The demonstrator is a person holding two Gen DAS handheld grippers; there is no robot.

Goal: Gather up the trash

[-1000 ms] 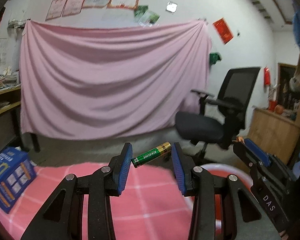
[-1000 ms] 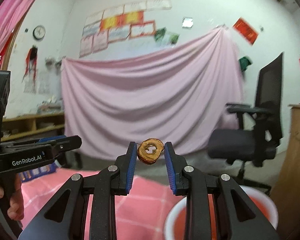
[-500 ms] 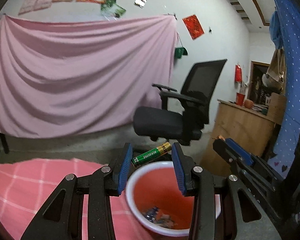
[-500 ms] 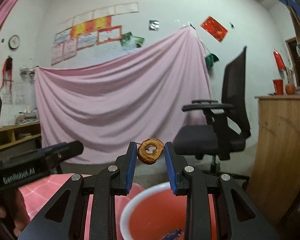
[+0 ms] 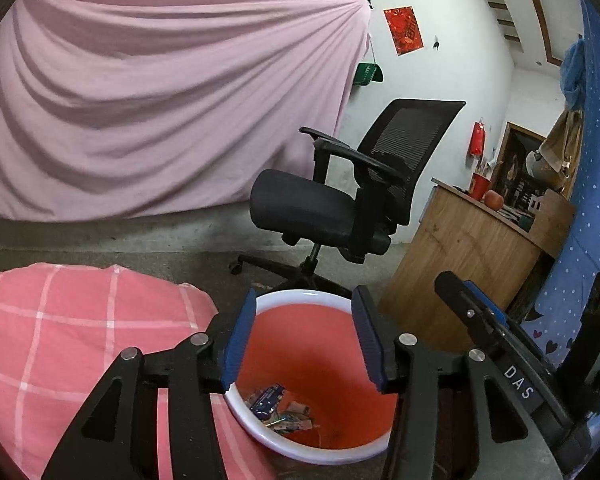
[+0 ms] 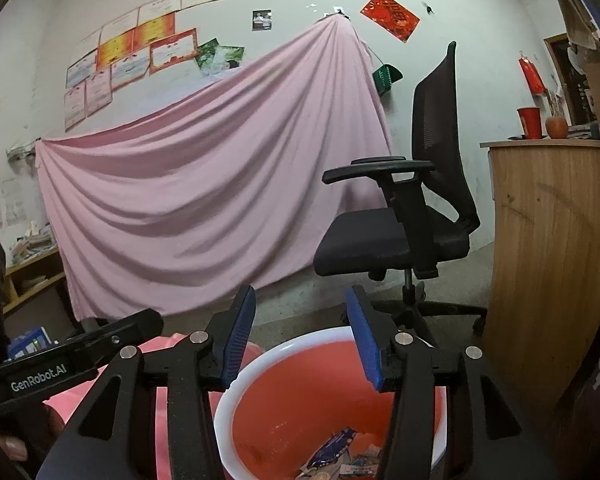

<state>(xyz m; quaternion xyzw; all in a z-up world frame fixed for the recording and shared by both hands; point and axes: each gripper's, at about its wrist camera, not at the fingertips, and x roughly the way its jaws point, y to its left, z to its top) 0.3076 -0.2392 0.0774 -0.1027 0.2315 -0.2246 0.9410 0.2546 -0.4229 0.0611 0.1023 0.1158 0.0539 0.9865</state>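
Opening over the red bucket [image 5: 324, 452], left gripper [image 5: 304, 340] and right gripper [image 6: 300, 336], jaws apart, nothing between.

Red bucket [image 5: 342, 451] near rim cut off by right-view bottom edge, partly hidden behind gripper fingers. Wrappers [image 6: 342, 458] in it too small to read. Wall certificates [image 6: 132, 54] illegible. Hand [image 6: 10, 446] lower left cropped.

Over the red bucket [image 5: 364, 452] our left gripper [image 5: 303, 340] is opening its jaws, nothing between them; wrappers [image 5: 280, 408] lie in the bucket's bottom, the black chair [image 5: 340, 200] beyond it.
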